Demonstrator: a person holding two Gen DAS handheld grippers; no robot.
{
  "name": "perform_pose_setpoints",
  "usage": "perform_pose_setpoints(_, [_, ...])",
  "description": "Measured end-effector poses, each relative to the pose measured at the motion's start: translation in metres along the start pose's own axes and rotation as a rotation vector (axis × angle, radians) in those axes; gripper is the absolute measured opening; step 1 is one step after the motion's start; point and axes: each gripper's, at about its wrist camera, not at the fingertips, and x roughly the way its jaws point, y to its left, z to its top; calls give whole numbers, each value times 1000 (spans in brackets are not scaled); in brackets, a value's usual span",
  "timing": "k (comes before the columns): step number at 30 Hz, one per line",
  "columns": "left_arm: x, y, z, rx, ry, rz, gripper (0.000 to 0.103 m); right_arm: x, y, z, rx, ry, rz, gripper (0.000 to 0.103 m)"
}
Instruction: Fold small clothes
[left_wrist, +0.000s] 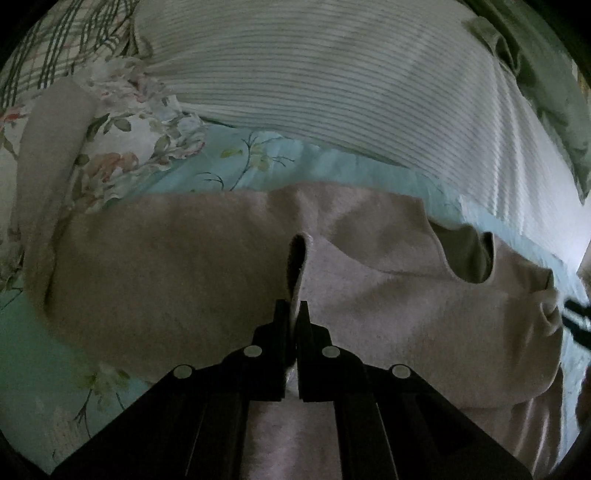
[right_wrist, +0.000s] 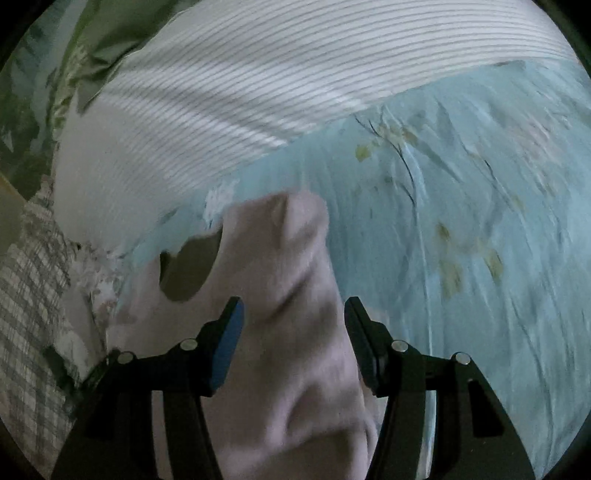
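A small pale pink fleece top (left_wrist: 406, 295) lies on a light blue floral bedsheet (left_wrist: 240, 166). Its neck opening (left_wrist: 469, 258) shows at the right. My left gripper (left_wrist: 294, 308) is shut on a raised fold of the pink top near its middle. In the right wrist view the same pink top (right_wrist: 288, 280) runs up between the fingers, with its neck opening (right_wrist: 192, 269) to the left. My right gripper (right_wrist: 293, 314) is open, its fingers on either side of the pink fabric and apart from it. The right gripper also shows in the left wrist view at the far right edge (left_wrist: 576, 317).
A white striped pillow (left_wrist: 332, 74) lies beyond the top, also in the right wrist view (right_wrist: 258, 74). A green cloth (left_wrist: 546, 92) sits at the far right. A checked fabric (right_wrist: 29, 295) lies at the left. The blue sheet (right_wrist: 480, 221) spreads to the right.
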Motion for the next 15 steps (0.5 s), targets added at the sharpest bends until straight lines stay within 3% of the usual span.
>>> perform_pose_setpoints(1, [0,0,-1,1,0,0,2,12,-1,9,2,38,12,50])
perform_pose_setpoints(2, [0,0,-1,0,1,-1,2,24,-1,17,5,72,-9,20])
perform_pose_setpoints(3, [0,1,-1,-2,0,-1,2,30,-1,23,-1,77,-42,15])
perform_pose_setpoints(5, [-1,2,-1,-10,-6,3,2,30,6,37,-78,21,-177,14])
perform_pose_setpoints(7, [-3,5,0,-28,-14,-5,2,23,13,50,-154,-70,-341,3])
perform_pose_setpoints(9, [-2,5,-1,-27,-14,8,2,16,7,61,-127,-102,-379,3])
perform_pose_setpoints(10, [0,4,-2,-24,-9,6,2,12,2,63,-98,-106,-357,3])
perform_pose_setpoints(12, [2,2,-3,-15,-3,9,2,4,-8,60,-45,-98,-266,6])
perform_pose_setpoints(13, [3,1,-4,-14,-3,8,2,2,-13,56,-24,-77,-211,18])
perform_pose_setpoints(14, [3,1,-5,-15,-5,3,2,0,-16,49,-10,-60,-167,47])
perform_pose_setpoints(15, [3,1,-5,-17,-6,3,2,-2,-19,41,4,-50,-125,62])
